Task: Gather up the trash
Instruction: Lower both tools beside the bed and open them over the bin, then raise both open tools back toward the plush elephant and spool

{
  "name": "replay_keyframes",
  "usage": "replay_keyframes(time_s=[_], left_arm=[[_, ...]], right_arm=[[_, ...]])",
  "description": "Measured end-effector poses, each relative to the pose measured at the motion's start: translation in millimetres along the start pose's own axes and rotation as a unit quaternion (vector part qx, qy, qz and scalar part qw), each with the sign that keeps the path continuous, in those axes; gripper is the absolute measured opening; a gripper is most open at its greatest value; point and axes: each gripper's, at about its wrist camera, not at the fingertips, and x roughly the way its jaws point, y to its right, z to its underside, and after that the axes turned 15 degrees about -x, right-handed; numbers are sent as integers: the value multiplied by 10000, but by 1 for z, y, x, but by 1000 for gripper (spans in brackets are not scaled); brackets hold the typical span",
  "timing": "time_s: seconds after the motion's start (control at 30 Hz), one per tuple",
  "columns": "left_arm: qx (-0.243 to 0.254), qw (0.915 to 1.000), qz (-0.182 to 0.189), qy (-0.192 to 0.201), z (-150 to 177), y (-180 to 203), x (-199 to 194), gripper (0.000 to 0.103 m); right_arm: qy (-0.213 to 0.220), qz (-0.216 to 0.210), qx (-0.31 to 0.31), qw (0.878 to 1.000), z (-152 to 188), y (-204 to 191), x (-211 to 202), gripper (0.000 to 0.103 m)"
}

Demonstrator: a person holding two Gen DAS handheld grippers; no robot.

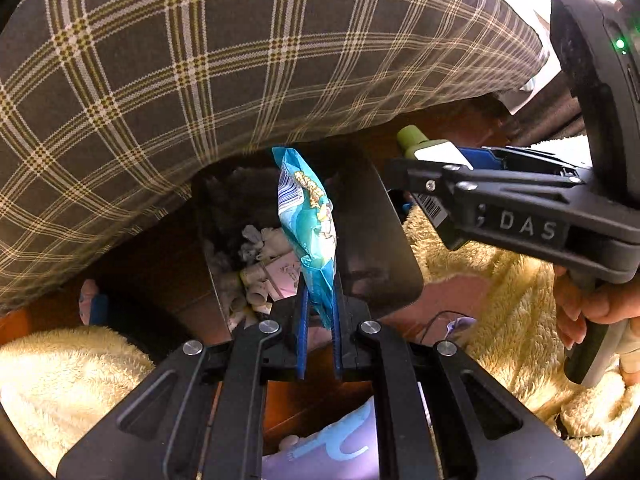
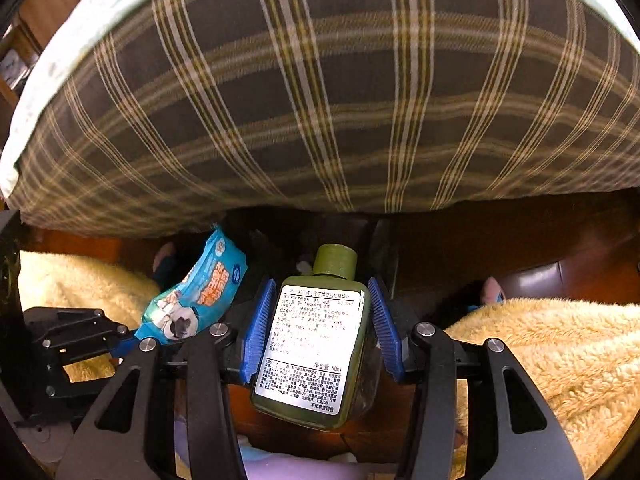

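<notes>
My left gripper [image 1: 319, 316] is shut on a blue snack wrapper [image 1: 308, 220] and holds it upright above a dark trash bin [image 1: 376, 232] with crumpled paper [image 1: 260, 264] inside. The wrapper also shows in the right wrist view [image 2: 196, 296], at the left. My right gripper [image 2: 320, 328] is shut on a small green bottle [image 2: 320, 340] with a white printed label, cap pointing forward toward the bin [image 2: 380, 248]. In the left wrist view the right gripper [image 1: 420, 176] comes in from the right with the bottle [image 1: 416, 140], beside the bin's far rim.
A plaid-covered mattress [image 1: 200, 60] overhangs the bin from above and behind. Fluffy yellow fabric [image 1: 500, 300] lies on both sides of the bin, also in the right wrist view [image 2: 560, 360]. The floor is dark red-brown wood [image 2: 520, 248]. A lilac slipper [image 1: 328, 448] is below the left gripper.
</notes>
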Motion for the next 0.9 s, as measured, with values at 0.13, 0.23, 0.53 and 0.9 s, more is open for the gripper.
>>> replay_keyframes(time_s=[0.13,0.23,0.53,0.9], left_arm=[[-76,9999,-75,-33,0,-6,2,11],[-131,9998,-141,-22,1,-11,4,16],[-131,9986,-416,309,-4,-14,-20,55],[-59,9916,-473,1199,-19,-2,-96,85]], right_arm=[[-21,23,70,10000,-1,0,4,50],[-9,37,138,9999,-5,9,1,51],[200,178,303,9992,-21,26,-27,75],[1039,231,389,9936,-50,47,-100,99]])
